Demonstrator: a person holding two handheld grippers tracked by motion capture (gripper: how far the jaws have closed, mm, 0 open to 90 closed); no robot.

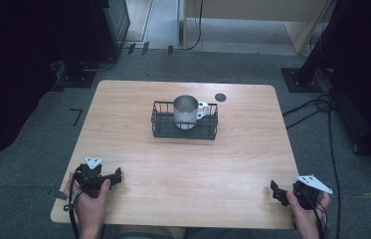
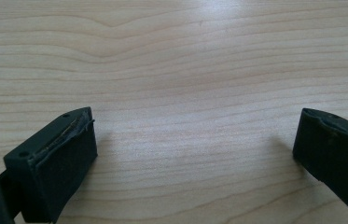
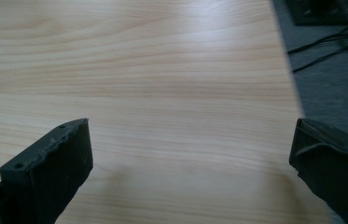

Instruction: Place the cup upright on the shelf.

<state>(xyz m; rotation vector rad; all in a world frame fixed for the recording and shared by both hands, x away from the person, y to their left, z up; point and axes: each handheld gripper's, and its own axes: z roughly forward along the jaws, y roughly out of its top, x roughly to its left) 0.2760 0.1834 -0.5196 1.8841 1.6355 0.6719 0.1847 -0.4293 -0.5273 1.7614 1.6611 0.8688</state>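
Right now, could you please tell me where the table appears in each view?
High view: table fills the middle, basket and mug at its far centre.
Left gripper view: wood lies behind the left tool.
Right gripper view: wood behind the right tool; table edge at right, floor beyond.
Shared landmark: pale wood grain.
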